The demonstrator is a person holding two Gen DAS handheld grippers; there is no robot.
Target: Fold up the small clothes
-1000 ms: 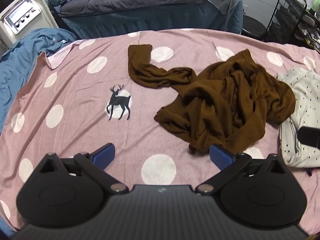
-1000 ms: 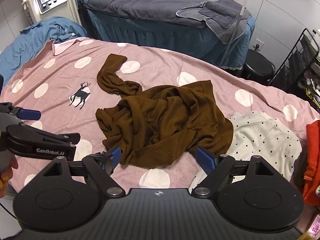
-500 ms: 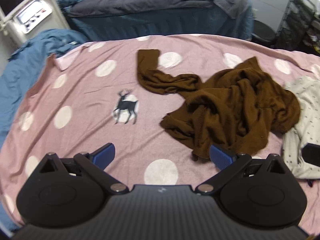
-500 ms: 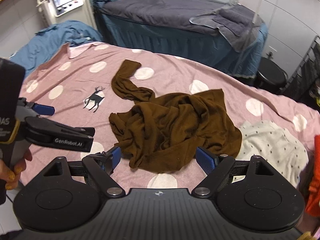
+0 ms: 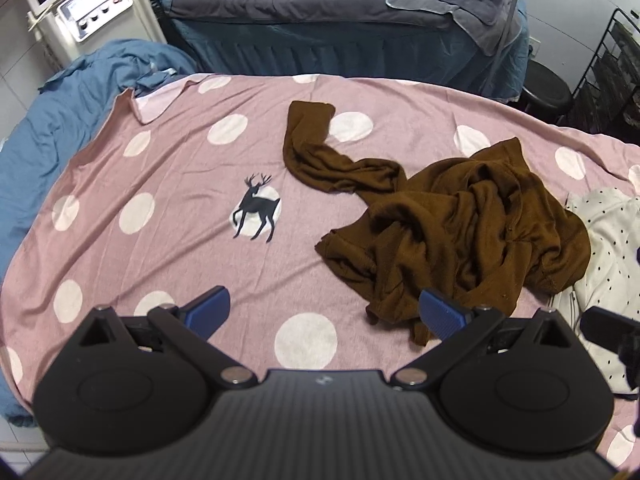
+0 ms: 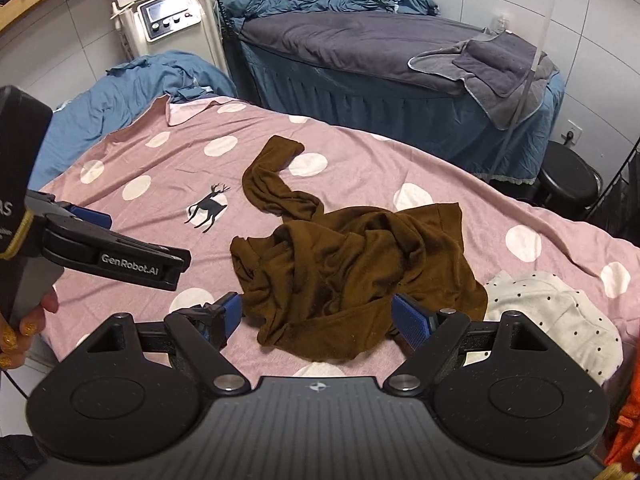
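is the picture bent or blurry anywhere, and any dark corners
Left wrist view: strong fisheye bend, the pink polka-dot sheet bulges like a dome; corners vignette to black; the crumpled brown knit garment is sharp. Right wrist view: same barrel bend, curving the dark grey-covered bed; dark corners; no obvious motion blur; soft, even light.

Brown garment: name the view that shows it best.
Left wrist view: the brown garment lies whole and unobstructed, its sleeve stretched across the pink sheet. The right wrist view shows it too, but its near edge sits between the open fingers.
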